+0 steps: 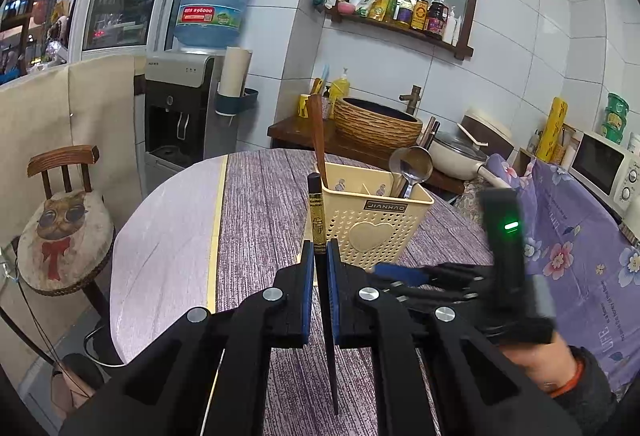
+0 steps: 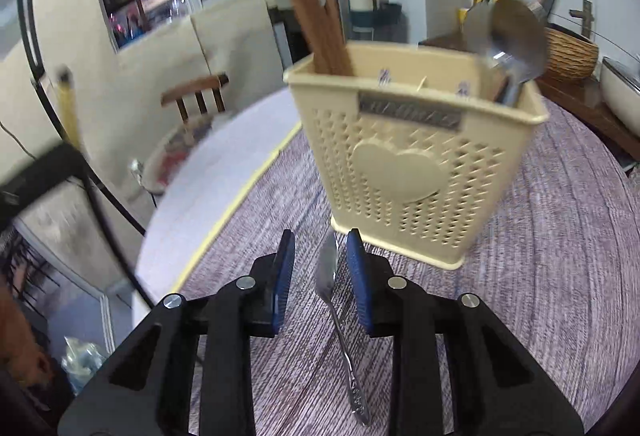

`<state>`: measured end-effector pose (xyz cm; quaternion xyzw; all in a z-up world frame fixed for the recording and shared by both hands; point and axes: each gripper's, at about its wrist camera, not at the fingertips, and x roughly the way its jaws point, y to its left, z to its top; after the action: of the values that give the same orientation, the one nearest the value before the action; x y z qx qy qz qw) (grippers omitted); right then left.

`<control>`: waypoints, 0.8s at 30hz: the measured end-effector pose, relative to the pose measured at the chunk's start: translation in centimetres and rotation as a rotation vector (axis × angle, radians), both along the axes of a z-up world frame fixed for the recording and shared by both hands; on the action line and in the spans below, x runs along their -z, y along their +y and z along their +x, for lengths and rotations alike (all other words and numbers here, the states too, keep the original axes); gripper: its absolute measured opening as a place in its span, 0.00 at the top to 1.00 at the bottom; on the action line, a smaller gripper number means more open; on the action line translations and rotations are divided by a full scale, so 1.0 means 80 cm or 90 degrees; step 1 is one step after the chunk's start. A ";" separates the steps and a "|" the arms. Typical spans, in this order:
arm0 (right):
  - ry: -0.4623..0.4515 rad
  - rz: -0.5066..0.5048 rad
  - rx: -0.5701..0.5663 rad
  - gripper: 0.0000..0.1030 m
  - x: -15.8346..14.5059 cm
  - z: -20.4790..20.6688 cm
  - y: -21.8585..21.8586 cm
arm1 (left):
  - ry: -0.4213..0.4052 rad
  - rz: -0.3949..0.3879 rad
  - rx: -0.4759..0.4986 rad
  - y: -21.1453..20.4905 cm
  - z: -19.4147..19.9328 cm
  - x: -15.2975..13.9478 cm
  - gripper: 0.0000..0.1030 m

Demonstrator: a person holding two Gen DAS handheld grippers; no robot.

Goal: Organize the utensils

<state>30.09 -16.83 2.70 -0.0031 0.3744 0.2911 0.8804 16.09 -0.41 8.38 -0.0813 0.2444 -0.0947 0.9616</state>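
one chopstick (image 1: 320,236), one spoon (image 2: 334,290), one basket (image 2: 416,156)

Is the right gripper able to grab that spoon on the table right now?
Probably yes. The right gripper is open, and the spoon lies on the table between its fingers, with nothing covering it. The holder stands just beyond, clear of the jaws.
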 end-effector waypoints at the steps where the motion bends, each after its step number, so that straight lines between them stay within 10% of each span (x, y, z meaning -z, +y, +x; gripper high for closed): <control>1: -0.003 0.008 0.003 0.84 -0.006 -0.005 -0.008 | 0.000 0.000 -0.001 0.000 0.001 0.000 0.92; 5: -0.015 -0.023 0.000 0.83 -0.011 -0.016 -0.015 | 0.002 -0.004 -0.002 0.001 0.003 0.000 0.92; 9: -0.016 -0.067 0.000 0.54 0.011 -0.013 -0.004 | 0.001 -0.002 -0.002 0.001 0.003 -0.001 0.92; 17: 0.030 -0.207 -0.035 0.53 0.090 0.018 0.048 | 0.001 0.000 0.003 0.001 0.003 -0.001 0.92; 24: 0.060 -0.205 -0.042 0.54 0.095 0.050 0.064 | 0.001 0.001 0.007 0.000 -0.001 -0.001 0.92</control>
<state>34.08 -11.72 -4.87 -0.1427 0.4567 0.2562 0.8399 16.05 -0.38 8.50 -0.0794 0.2455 -0.0997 0.9610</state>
